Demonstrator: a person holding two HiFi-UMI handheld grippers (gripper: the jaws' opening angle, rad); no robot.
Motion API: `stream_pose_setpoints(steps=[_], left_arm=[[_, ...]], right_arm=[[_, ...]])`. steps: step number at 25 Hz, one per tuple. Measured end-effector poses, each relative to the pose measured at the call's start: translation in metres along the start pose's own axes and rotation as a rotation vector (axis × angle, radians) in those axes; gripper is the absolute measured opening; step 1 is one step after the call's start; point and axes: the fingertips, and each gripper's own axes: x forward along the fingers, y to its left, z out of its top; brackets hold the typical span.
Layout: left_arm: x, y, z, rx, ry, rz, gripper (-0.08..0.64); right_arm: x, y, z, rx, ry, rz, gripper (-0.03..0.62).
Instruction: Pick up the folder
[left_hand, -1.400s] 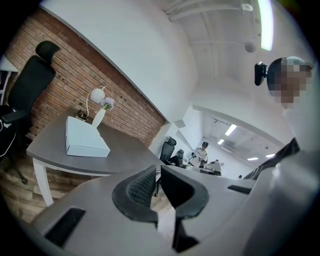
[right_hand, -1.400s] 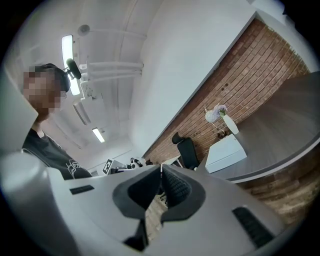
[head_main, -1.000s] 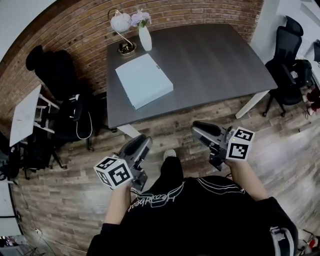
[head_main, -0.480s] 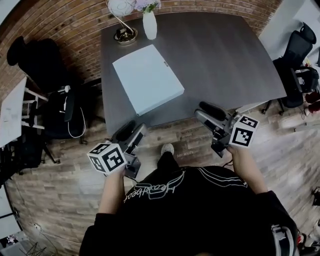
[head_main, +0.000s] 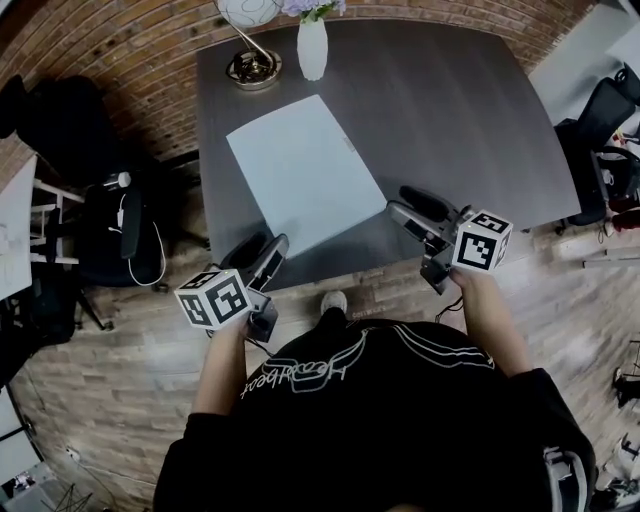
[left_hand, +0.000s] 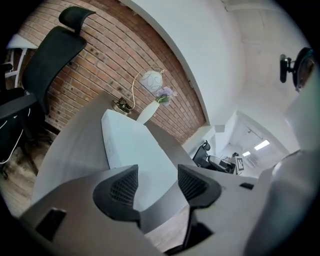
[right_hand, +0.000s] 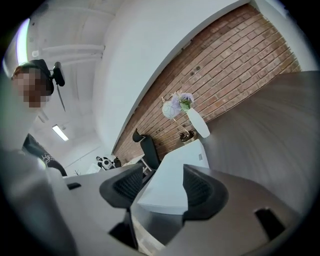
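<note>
A pale blue folder lies flat on the dark grey table, its near corner close to the table's front edge. My left gripper hovers at that front edge, just short of the folder's near left side. My right gripper is over the table edge beside the folder's near right corner. Both sets of jaws are opening, and nothing is between them. The left gripper view shows the folder ahead, beyond the left gripper. In the right gripper view the folder lies just past the right gripper.
A white vase with flowers and a brass lamp base stand at the table's far edge behind the folder. Black office chairs stand left and right of the table. Wood floor lies under me.
Both grippers have moved forward from in front of my body to the table's front edge, and their jaws stand wider apart. The table and folder appear closer.
</note>
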Motion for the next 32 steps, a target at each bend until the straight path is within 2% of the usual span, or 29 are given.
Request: stream_pose_setpoints(steps=[9,17,24,29,32], left_arm=[[0.027,0.049,0.015,-0.040,0.027,0.068,0.225],[0.043,0.068,0.007,-0.073,0.044,0.104,0.225],[0.052,0.077,0.004,-0.095,0.064,0.107,0.225],[0.058,0.077,0.003,-0.076,0.081,0.108,0.225],[0.058,0.080,0.002,-0.067,0.081,0.124,0.206]], right_arm=[[0.047,-0.059,-0.004,-0.056,0.115,-0.066,0.213],[0.069,-0.102,-0.031,-0.035,0.230,-0.106,0.213],[0.084,-0.115,-0.040,-0.035,0.261,-0.123,0.213],[0.089,-0.115,-0.047,-0.058,0.303,-0.096,0.208],[0.091,-0.112,-0.047,-0.050,0.302,-0.071,0.184]])
